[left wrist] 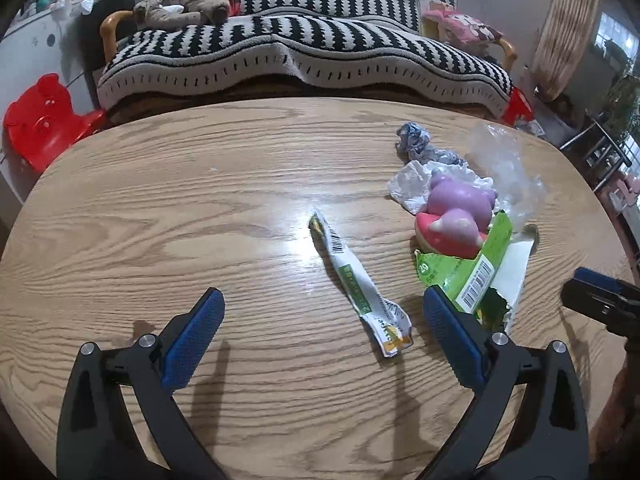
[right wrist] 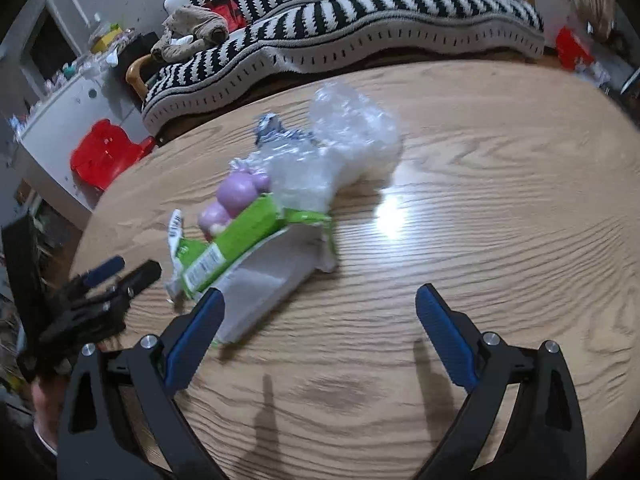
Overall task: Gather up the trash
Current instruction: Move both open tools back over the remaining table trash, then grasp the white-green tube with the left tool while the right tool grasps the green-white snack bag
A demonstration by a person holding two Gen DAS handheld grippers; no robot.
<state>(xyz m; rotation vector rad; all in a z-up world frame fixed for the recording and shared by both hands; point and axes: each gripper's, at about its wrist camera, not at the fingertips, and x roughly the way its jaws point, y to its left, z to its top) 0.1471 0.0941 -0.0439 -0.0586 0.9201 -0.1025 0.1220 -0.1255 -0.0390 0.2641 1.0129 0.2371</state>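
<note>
Both the left gripper [left wrist: 323,320] and right gripper [right wrist: 318,320] are held wide apart, empty. The twisted wrapper [left wrist: 360,292] is judged light, limp and crinkly; it is best pinched across its middle.

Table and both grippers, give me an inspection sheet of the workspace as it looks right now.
Surface: wooden table, glare spot mid-top.
Job's things: twisted wrapper; torn green packet; clear plastic bag; crumpled foil; white paper.
Clutter: pink toy among the trash.
Grippers: left gripper open, empty; right gripper open, empty.
Cables: nothing seen.
Surroundings: striped sofa; red stool.
</note>
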